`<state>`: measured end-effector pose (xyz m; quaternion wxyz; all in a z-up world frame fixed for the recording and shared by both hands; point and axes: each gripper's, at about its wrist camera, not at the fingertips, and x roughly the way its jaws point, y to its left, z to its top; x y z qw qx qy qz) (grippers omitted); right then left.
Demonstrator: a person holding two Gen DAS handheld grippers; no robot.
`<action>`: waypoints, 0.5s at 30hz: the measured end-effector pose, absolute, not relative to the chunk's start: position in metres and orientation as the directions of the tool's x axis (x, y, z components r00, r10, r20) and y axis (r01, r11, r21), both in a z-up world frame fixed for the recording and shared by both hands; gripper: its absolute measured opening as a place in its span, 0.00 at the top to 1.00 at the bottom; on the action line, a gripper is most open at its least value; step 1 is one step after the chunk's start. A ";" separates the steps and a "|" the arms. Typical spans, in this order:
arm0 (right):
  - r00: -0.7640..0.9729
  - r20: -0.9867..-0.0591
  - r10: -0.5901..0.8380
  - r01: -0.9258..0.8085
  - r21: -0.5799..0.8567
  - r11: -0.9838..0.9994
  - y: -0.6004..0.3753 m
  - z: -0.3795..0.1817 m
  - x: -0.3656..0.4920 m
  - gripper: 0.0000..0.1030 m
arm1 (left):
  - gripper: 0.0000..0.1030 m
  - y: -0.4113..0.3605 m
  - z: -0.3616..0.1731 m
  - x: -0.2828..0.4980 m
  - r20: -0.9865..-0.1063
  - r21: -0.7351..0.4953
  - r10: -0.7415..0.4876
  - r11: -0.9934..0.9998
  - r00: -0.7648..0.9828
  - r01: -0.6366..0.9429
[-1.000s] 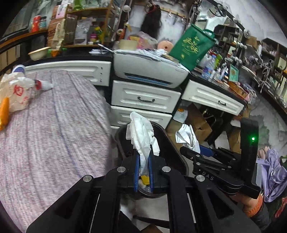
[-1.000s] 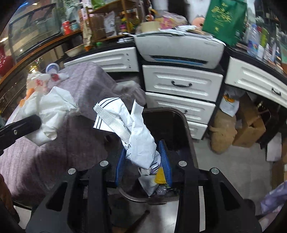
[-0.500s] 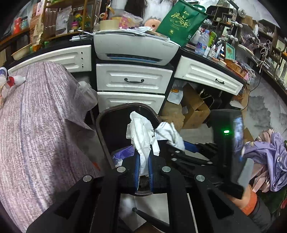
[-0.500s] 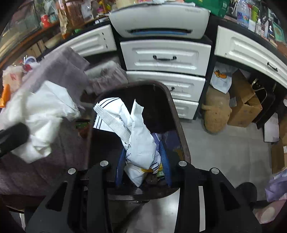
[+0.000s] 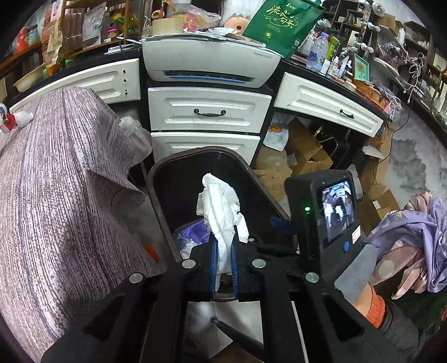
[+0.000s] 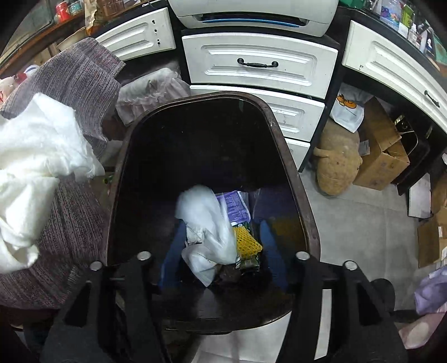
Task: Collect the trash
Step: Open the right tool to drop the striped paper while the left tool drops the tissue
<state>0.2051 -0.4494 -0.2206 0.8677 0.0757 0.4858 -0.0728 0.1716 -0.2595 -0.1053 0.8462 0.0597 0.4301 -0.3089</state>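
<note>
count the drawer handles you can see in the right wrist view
2: one dark handle centred on the top middle drawer, another on the right-hand drawer near the frame edge. The lower drawers' handles may be hidden behind the trash bin.

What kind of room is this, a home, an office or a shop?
Probably a cluttered home workroom or small shop back room, though I can't be sure. A printer sits over white drawers, crowded shelves line the wall, cardboard boxes lie underneath, and a dark trash bin stands on the floor.
</note>
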 end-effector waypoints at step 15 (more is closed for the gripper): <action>0.585 -0.789 -0.187 0.338 0.028 0.941 -0.483 -0.197 0.170 0.33 | 0.91 -0.283 -0.122 0.177 -0.791 -0.126 -0.446 0.789 0.419 0.602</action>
